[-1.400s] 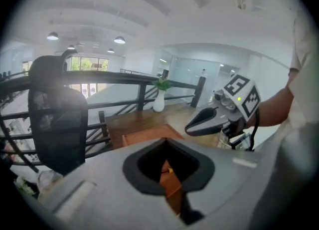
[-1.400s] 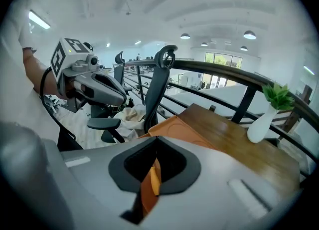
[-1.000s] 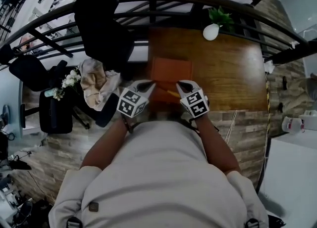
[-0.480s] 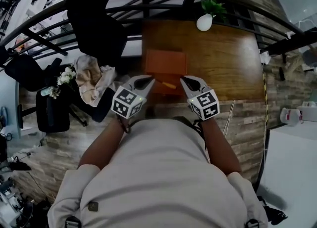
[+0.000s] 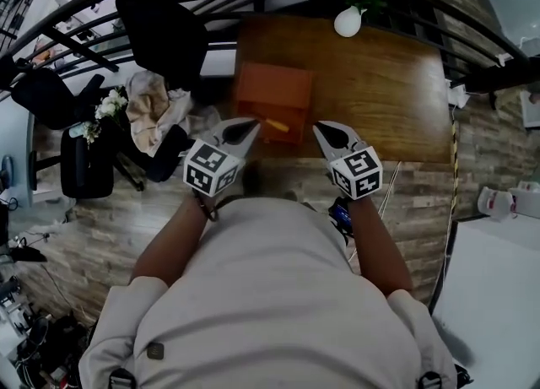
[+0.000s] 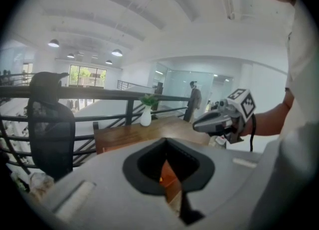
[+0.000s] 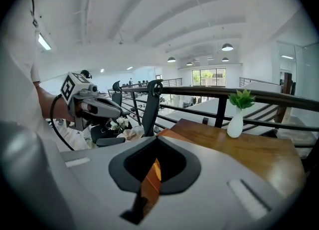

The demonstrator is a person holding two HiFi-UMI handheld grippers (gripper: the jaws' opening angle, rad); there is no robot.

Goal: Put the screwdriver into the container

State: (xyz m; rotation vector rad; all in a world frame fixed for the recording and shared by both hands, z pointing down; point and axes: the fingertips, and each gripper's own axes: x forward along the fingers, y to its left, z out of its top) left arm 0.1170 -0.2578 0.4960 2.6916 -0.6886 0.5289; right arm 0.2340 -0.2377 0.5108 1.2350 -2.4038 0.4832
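Now L tool (image 5: 247, 129) & R tool (image 5: 326, 132) both shut, empty.
Screwdriver (image 5: 277, 124) ahead betw. them, at near edge of box (image 5: 272, 90) on worktop (image 5: 380, 100).

A small yellow-handled screwdriver (image 5: 277, 124) lies flat and slanted at the near edge of the orange container (image 5: 274, 88), seemingly inside it. The container sits on the wooden table (image 5: 388, 100).

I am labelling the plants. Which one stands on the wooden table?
The green plant in the white vase, at the wooden table's far edge. The white flowers lie off it, by a black chair on the left.
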